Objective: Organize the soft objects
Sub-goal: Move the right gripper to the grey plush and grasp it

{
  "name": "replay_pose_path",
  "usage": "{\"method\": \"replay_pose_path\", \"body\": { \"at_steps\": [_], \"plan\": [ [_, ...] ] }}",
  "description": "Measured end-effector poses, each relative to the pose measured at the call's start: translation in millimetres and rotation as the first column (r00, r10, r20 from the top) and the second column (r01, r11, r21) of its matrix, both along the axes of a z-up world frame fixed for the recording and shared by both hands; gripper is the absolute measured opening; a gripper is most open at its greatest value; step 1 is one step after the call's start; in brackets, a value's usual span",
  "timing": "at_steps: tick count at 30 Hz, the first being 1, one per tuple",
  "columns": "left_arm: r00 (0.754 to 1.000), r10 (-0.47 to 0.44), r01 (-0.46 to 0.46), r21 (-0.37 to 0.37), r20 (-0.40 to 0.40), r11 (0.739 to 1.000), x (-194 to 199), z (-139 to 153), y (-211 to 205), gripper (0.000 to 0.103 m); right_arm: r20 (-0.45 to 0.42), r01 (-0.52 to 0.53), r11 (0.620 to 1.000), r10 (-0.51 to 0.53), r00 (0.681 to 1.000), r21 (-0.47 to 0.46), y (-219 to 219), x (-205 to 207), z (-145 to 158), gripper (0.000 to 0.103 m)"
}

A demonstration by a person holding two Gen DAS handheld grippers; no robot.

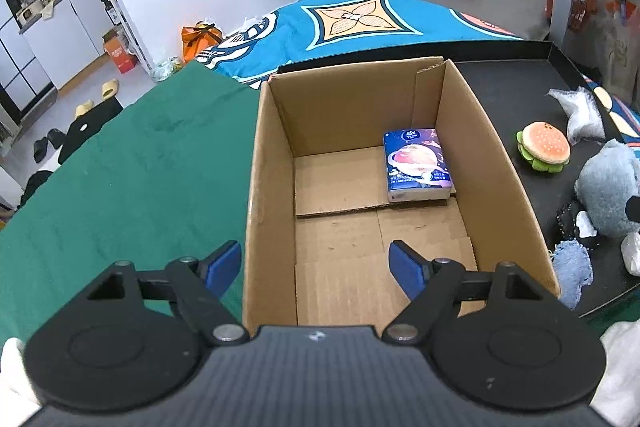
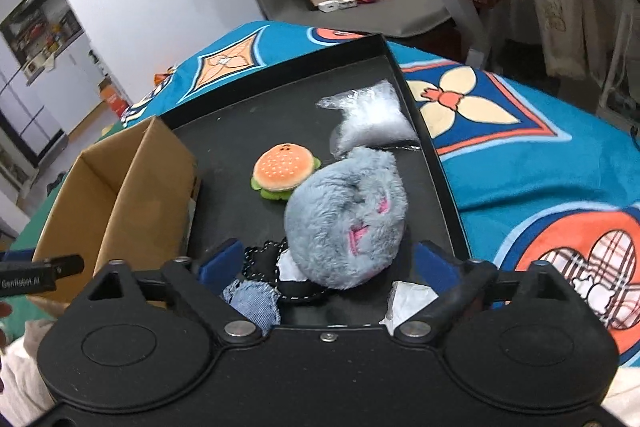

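Observation:
An open cardboard box (image 1: 272, 163) holds a blue tissue pack (image 1: 418, 165) at its far right. My left gripper (image 1: 316, 265) is open and empty above the box's near edge. To the right, a black tray (image 2: 224, 147) holds a grey plush toy (image 2: 344, 215), a burger plush (image 2: 286, 167), a clear plastic bag (image 2: 370, 119), a denim piece (image 2: 252, 301) and a black fabric piece (image 2: 264, 259). My right gripper (image 2: 330, 261) is open, its fingers on either side of the grey plush's near end. The box also shows in the right wrist view (image 2: 120, 195).
A green cloth (image 1: 120, 179) covers the table left of the box. A blue patterned blanket (image 2: 540, 155) lies behind and right of the tray. A white wrapped item (image 2: 408, 301) sits at the tray's near edge. Shelves and clutter stand beyond.

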State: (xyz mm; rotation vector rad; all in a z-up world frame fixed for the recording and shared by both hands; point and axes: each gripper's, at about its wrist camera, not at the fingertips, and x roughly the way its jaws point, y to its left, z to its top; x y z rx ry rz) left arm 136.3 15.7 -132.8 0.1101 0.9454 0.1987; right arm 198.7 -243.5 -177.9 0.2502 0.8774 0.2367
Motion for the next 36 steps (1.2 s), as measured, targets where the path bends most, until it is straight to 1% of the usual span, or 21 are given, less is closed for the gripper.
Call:
{"method": "replay_pose_path", "body": {
  "at_steps": [3, 7, 9, 17, 20, 22, 24, 25, 27, 29, 36],
  "plan": [
    [1.000, -0.002, 0.003, 0.015, -0.010, 1.000, 2.7, -3.4, -4.2, 0.080, -0.022, 0.015, 0.999, -0.014, 1.000, 0.037, -3.1, 5.2, -6.6, 0.098],
    [1.000, 0.002, -0.001, 0.047, -0.023, 0.999, 7.5, -8.0, -9.4, 0.084, -0.038, 0.035, 0.997, -0.033, 0.999, 0.065, -4.5, 11.6, -13.0, 0.100],
    [1.000, 0.008, -0.007, 0.057, -0.029, 0.998, 10.2, -10.1, -11.2, 0.084, -0.044, 0.052, 0.995, -0.049, 0.998, 0.081, -5.6, 15.7, -16.3, 0.103],
    [0.998, 0.018, -0.013, 0.100, -0.058, 0.995, 19.6, -14.3, -15.7, 0.086, -0.103, 0.111, 0.988, -0.101, 0.990, 0.104, -3.4, 37.4, -34.2, 0.103],
    [0.997, 0.015, -0.006, 0.118, -0.074, 0.993, 22.6, -17.0, -16.6, 0.087, -0.110, 0.112, 0.987, -0.100, 0.989, 0.111, 0.1, 39.9, -37.1, 0.103],
    [0.997, 0.014, -0.004, 0.125, -0.080, 0.992, 22.9, -18.1, -17.5, 0.087, -0.120, 0.095, 0.990, -0.083, 0.989, 0.102, 3.3, 40.8, -38.6, 0.097],
    [0.997, 0.013, -0.003, 0.128, -0.082, 0.992, 23.1, -18.3, -18.1, 0.087, -0.140, 0.089, 0.993, -0.077, 0.987, 0.079, 5.9, 42.8, -40.2, 0.078],
    [0.997, 0.014, -0.003, 0.126, -0.082, 0.992, 23.2, -18.4, -17.9, 0.087, -0.134, 0.095, 0.993, -0.086, 0.987, 0.064, 5.8, 42.1, -39.1, 0.074],
    [0.997, 0.016, -0.005, 0.124, -0.082, 0.992, 23.5, -18.5, -17.5, 0.087, -0.136, 0.089, 0.993, -0.078, 0.988, 0.076, 3.6, 41.8, -37.6, 0.070],
    [0.996, 0.018, -0.008, 0.118, -0.082, 0.993, 23.2, -18.7, -16.7, 0.087, -0.136, 0.086, 0.992, -0.074, 0.988, 0.089, 2.0, 40.4, -35.5, 0.069],
    [0.997, 0.018, -0.011, 0.094, -0.071, 0.996, 19.5, -14.6, -12.7, 0.087, -0.095, 0.093, 0.991, -0.084, 0.992, 0.093, -1.0, 34.2, -20.5, 0.069]
  ]
}}
